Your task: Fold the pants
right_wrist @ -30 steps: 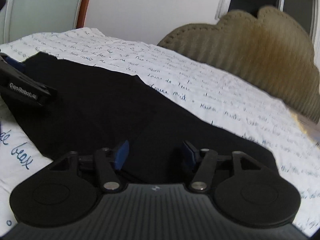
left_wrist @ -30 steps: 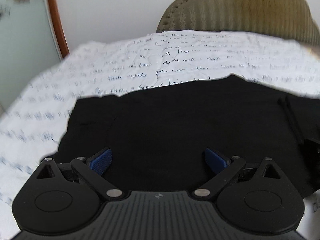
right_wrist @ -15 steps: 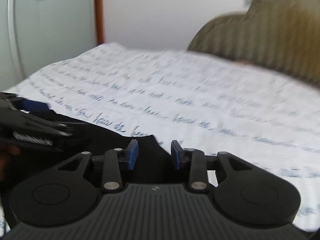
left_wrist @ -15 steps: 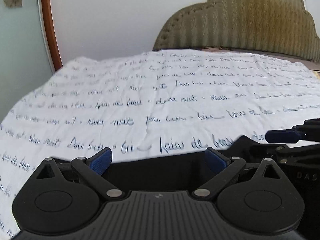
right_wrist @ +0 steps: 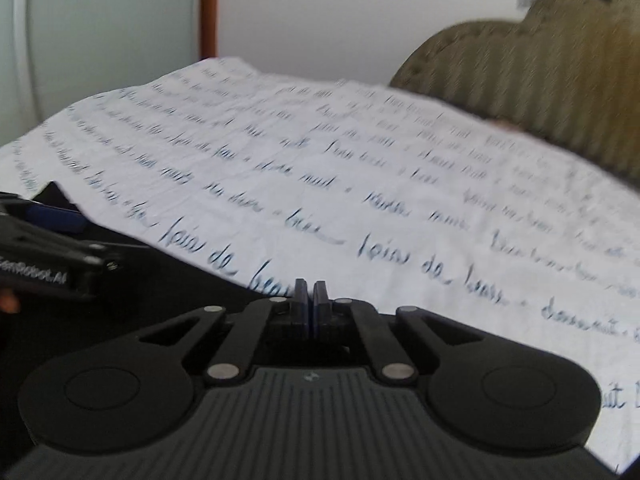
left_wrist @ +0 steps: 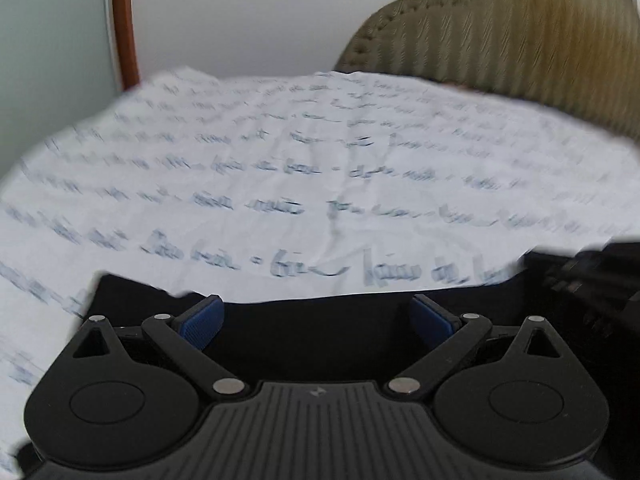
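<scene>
Black pants (left_wrist: 320, 336) on bed sheet (left_wrist: 320, 200), left gripper (left_wrist: 318, 322) wide open, right gripper (right_wrist: 311, 300) closed, grip unclear

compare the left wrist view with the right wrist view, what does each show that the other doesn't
Only the left wrist view shows the left gripper head-on, its blue fingers spread wide over the black pants.

Only the right wrist view shows the right gripper head-on, its fingers pressed together at the pants' edge; whether they pinch cloth cannot be told. The left gripper enters from the left edge here.

Both show the white bedsheet with blue handwriting, the olive headboard, the white wall and an orange-brown frame.
</scene>
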The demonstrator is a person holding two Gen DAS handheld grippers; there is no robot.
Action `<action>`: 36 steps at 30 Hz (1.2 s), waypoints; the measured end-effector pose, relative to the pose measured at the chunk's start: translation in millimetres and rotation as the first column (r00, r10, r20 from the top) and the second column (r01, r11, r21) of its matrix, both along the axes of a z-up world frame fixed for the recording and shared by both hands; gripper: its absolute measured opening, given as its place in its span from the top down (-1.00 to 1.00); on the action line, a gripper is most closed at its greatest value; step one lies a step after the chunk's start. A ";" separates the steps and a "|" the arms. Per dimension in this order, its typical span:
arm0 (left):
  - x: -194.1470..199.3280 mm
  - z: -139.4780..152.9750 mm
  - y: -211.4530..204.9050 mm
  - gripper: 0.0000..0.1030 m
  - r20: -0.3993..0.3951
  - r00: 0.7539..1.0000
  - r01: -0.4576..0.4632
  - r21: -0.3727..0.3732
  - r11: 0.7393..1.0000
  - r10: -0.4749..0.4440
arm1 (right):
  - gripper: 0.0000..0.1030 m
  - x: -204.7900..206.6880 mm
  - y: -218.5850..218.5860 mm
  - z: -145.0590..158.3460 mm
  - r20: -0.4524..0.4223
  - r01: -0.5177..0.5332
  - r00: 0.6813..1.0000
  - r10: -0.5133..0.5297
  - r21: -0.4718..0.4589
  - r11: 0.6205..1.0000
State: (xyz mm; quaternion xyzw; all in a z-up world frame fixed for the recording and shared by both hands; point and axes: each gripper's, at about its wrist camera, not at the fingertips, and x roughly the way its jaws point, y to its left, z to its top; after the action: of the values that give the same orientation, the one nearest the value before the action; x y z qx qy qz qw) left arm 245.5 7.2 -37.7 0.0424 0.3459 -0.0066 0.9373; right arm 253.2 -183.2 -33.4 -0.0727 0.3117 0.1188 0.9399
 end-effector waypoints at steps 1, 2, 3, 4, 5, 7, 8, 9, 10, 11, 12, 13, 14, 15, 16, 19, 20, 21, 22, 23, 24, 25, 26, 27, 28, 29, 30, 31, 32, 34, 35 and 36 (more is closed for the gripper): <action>-0.3 -0.4 -3.8 -0.94 0.007 1.000 -0.005 0.040 0.999 0.005 | 0.96 -2.0 0.3 -2.0 0.021 0.014 1.000 -0.014 0.000 1.000; -3.2 0.0 -4.6 -0.94 0.021 1.000 -0.004 0.060 0.998 0.003 | 0.87 -5.5 -3.1 -3.1 0.048 0.043 0.998 -0.044 0.016 0.999; -6.1 2.1 -5.1 -0.94 0.038 0.999 -0.006 0.073 0.997 0.004 | 0.70 -10.0 -5.7 -3.8 0.074 0.062 0.995 -0.065 0.039 0.997; -8.7 4.7 -5.2 -0.94 0.062 0.998 -0.015 0.085 0.996 0.010 | 0.69 -16.1 -7.8 -2.0 0.098 0.060 0.993 -0.066 0.057 0.997; -9.2 6.2 -4.8 -0.94 0.080 0.997 -0.030 0.102 0.994 0.022 | 0.69 -21.4 -8.2 1.4 0.118 0.033 0.992 -0.041 0.071 0.997; -7.1 7.3 -3.4 -0.94 0.098 0.994 -0.072 0.149 0.986 0.058 | 0.69 -30.7 -4.5 10.0 0.154 -0.066 0.987 0.053 0.080 0.995; -3.1 5.6 -0.5 -0.94 0.095 0.993 -0.089 0.168 0.982 0.073 | 0.69 -34.2 -1.0 12.9 0.160 -0.109 0.982 0.097 0.071 0.992; 2.5 1.3 1.2 -0.94 0.073 0.993 -0.102 0.185 0.978 0.089 | 0.68 -34.7 3.0 12.5 0.133 -0.156 0.980 0.146 0.067 0.985; 10.1 -4.3 3.7 -0.94 0.030 0.994 -0.107 0.192 0.976 0.103 | 0.51 -33.3 6.9 8.3 0.096 -0.197 0.977 0.190 0.071 0.978; 16.3 -9.0 7.4 -0.94 -0.011 0.994 -0.105 0.172 0.980 0.108 | 0.44 -29.8 10.8 1.2 0.063 -0.199 0.979 0.195 0.073 0.977; 19.1 -10.3 12.0 -0.94 -0.026 0.993 -0.107 0.141 0.984 0.111 | 0.41 -23.7 15.5 -7.5 0.025 -0.166 0.986 0.165 0.039 0.985; 20.4 -9.8 14.5 -0.94 -0.023 0.993 -0.111 0.125 0.986 0.114 | 0.41 -19.4 18.8 -12.9 0.013 -0.130 0.991 0.130 -0.002 0.991; 21.1 -9.7 15.7 -0.95 -0.021 0.993 -0.113 0.120 0.986 0.116 | 0.42 -18.5 19.1 -12.5 0.025 -0.105 0.994 0.106 -0.013 0.994; 21.7 -10.6 15.3 -0.97 -0.021 0.993 -0.114 0.124 0.986 0.118 | 0.43 -20.0 18.4 -9.9 0.050 -0.084 0.995 0.085 -0.020 0.996; 21.5 -11.7 14.0 -0.98 -0.016 0.993 -0.114 0.133 0.985 0.118 | 0.42 -22.4 16.1 -7.0 0.080 -0.060 0.995 0.062 -0.021 0.998; 21.6 -14.1 10.4 -0.99 -0.003 0.993 -0.114 0.157 0.981 0.116 | 0.43 -28.3 4.4 0.8 0.099 -0.078 0.992 0.072 0.059 0.995; 21.0 -15.0 9.7 -0.99 -0.001 0.993 -0.114 0.159 0.981 0.116 | 0.43 -27.5 2.4 0.3 0.080 -0.109 0.992 0.102 0.089 0.990; 21.1 -14.9 10.0 -0.99 0.000 0.993 -0.114 0.158 0.981 0.116 | 0.41 -26.5 3.7 -1.9 0.064 -0.122 0.991 0.116 0.089 0.989; 20.8 -14.9 10.1 -0.99 -0.001 0.993 -0.114 0.155 0.981 0.116 | 0.40 -23.9 7.3 -5.8 0.047 -0.109 0.993 0.106 0.055 0.993; 21.0 -15.2 9.9 -0.99 -0.001 0.993 -0.115 0.152 0.982 0.116 | 0.40 -21.9 11.6 -10.0 0.033 -0.093 0.995 0.093 0.011 0.996; 20.9 -15.1 10.3 -0.99 -0.002 0.993 -0.115 0.151 0.982 0.116 | 0.36 -20.1 14.5 -12.6 0.029 -0.084 0.996 0.084 -0.015 0.996; 19.2 -15.0 10.3 -0.99 -0.001 0.993 -0.114 0.150 0.982 0.116 | 0.24 -19.5 16.0 -13.0 0.033 -0.078 0.996 0.079 -0.025 0.997; 18.0 -15.0 9.8 -0.99 0.000 0.993 -0.114 0.150 0.982 0.116 | 0.17 -20.1 15.6 -13.1 0.039 -0.067 0.997 0.068 -0.030 0.997; 17.9 -15.1 9.7 -0.99 0.002 0.993 -0.114 0.151 0.982 0.115 | 0.05 -19.7 14.8 -13.7 0.042 -0.051 0.998 0.052 -0.034 0.998; 17.7 -15.4 9.2 -0.99 0.003 0.993 -0.114 0.154 0.981 0.115 | 0.00 -19.2 13.8 -14.8 0.039 -0.040 0.998 0.042 -0.031 0.999; 17.1 -15.6 8.9 -0.99 0.005 0.993 -0.114 0.156 0.981 0.115 | 0.00 -19.0 12.5 -15.8 0.036 -0.037 0.999 0.038 -0.027 0.999; 17.0 -15.8 8.8 -0.99 0.006 0.993 -0.114 0.156 0.981 0.114 | 0.00 -18.8 12.2 -16.0 0.035 -0.038 0.999 0.038 -0.025 0.999; 16.7 -16.1 9.1 -0.99 0.006 0.993 -0.114 0.154 0.981 0.114 | -0.01 -19.2 12.8 -16.0 0.038 -0.037 0.999 0.038 -0.029 0.999; 16.8 -16.1 9.6 -0.99 0.007 0.993 -0.114 0.152 0.982 0.114 | -0.02 -19.5 13.5 -16.4 0.039 -0.037 0.998 0.039 -0.036 0.999; 16.5 -16.2 10.2 -0.99 0.008 0.993 -0.115 0.148 0.982 0.115 | -0.19 -18.6 14.9 -16.9 0.042 -0.028 0.999 0.030 -0.049 0.998; 15.7 -16.3 10.2 -0.99 0.010 0.993 -0.115 0.148 0.982 0.115 | -0.25 -18.3 15.4 -17.0 0.046 -0.016 0.999 0.019 -0.056 0.998; 15.1 -16.4 10.2 -0.99 0.012 0.993 -0.115 0.148 0.982 0.115 | -0.38 -17.7 15.7 -16.9 0.048 -0.004 0.999 0.007 -0.063 0.998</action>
State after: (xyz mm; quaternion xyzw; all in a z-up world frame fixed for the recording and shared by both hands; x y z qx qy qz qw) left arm 260.6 17.3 -54.1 0.0921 0.3459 0.0735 0.9309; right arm 235.6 -167.5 -50.3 -0.1059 0.2921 0.1097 0.9441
